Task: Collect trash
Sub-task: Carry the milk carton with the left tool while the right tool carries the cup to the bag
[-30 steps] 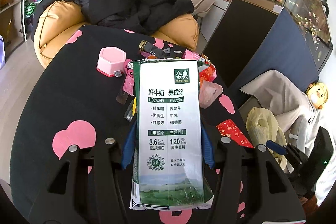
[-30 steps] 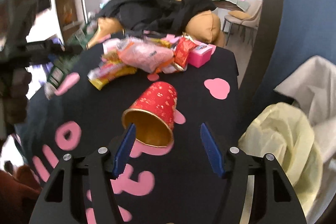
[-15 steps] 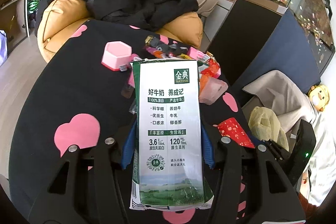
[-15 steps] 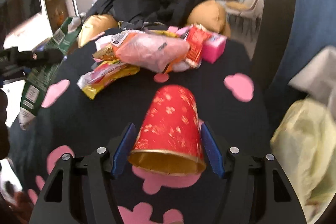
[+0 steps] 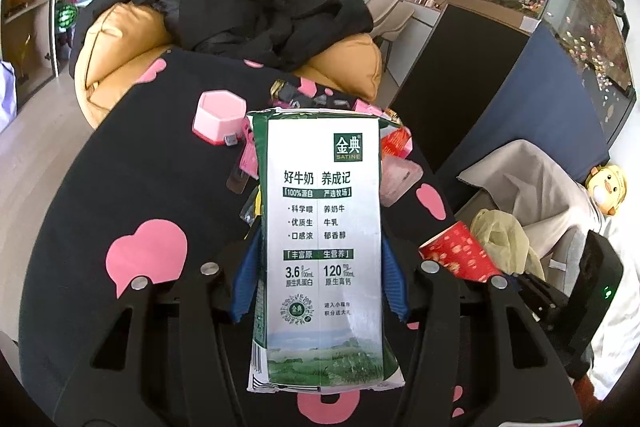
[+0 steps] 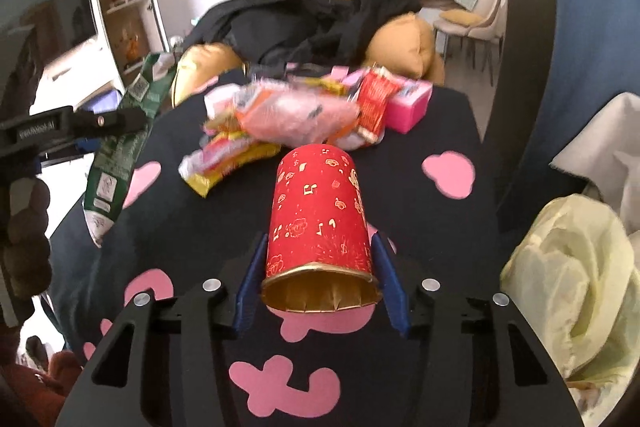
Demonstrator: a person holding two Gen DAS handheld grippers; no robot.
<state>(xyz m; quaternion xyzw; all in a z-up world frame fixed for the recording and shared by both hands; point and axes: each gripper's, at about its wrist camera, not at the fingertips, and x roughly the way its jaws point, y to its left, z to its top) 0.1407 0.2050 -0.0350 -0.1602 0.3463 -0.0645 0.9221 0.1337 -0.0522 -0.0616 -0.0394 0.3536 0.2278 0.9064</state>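
Note:
My left gripper [image 5: 320, 279] is shut on a flattened green and white milk carton [image 5: 322, 247] and holds it above the black table [image 5: 120, 195]; the carton also shows in the right wrist view [image 6: 120, 155]. My right gripper [image 6: 320, 287] is shut on a red paper cup [image 6: 318, 219] lying with its gold mouth toward the camera, lifted off the table [image 6: 420, 219]. The cup also shows in the left wrist view [image 5: 460, 253]. A heap of snack wrappers [image 6: 288, 119] lies further back on the table.
A pale yellow trash bag [image 6: 572, 275] hangs open to the right of the table; it also shows in the left wrist view [image 5: 504, 239]. A pink hexagonal box [image 5: 219, 115] and a pink box [image 6: 408, 103] sit on the table. An orange sofa [image 5: 120, 43] with black clothes stands behind.
My right gripper moved up around the red cup, closed on it and lifted it. My left gripper kept hold of the carton and drifted slightly.

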